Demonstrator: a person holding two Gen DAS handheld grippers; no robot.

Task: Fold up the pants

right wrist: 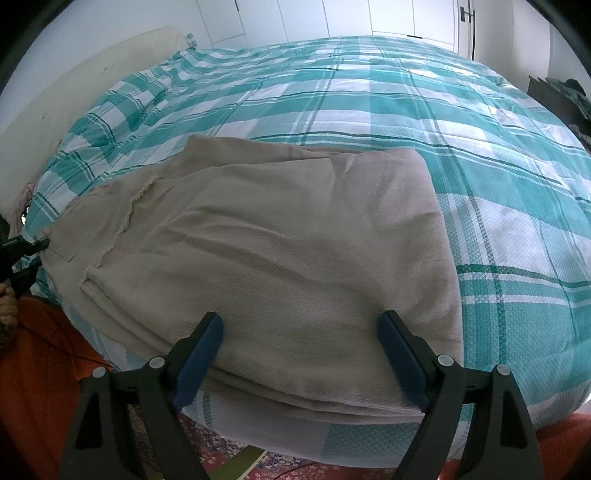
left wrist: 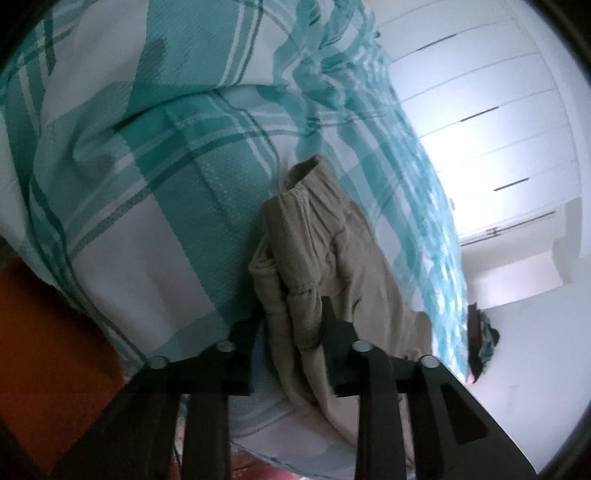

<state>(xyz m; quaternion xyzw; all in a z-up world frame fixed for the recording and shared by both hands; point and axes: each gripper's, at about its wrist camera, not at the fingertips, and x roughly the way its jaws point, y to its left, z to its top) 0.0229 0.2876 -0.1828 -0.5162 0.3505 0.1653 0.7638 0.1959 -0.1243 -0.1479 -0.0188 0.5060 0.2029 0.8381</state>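
Beige pants lie folded over on a bed with a teal and white checked cover, near the bed's front edge. My right gripper is open, its blue-padded fingers spread above the near edge of the pants, holding nothing. In the tilted left wrist view the waistband end of the pants is bunched between the fingers of my left gripper, which is shut on it. The left gripper also shows in the right wrist view at the far left, at the waistband.
White wardrobe doors stand behind the bed. A cream headboard runs along the left. An orange garment and a patterned rug are below the bed's front edge. Dark clutter sits at the right.
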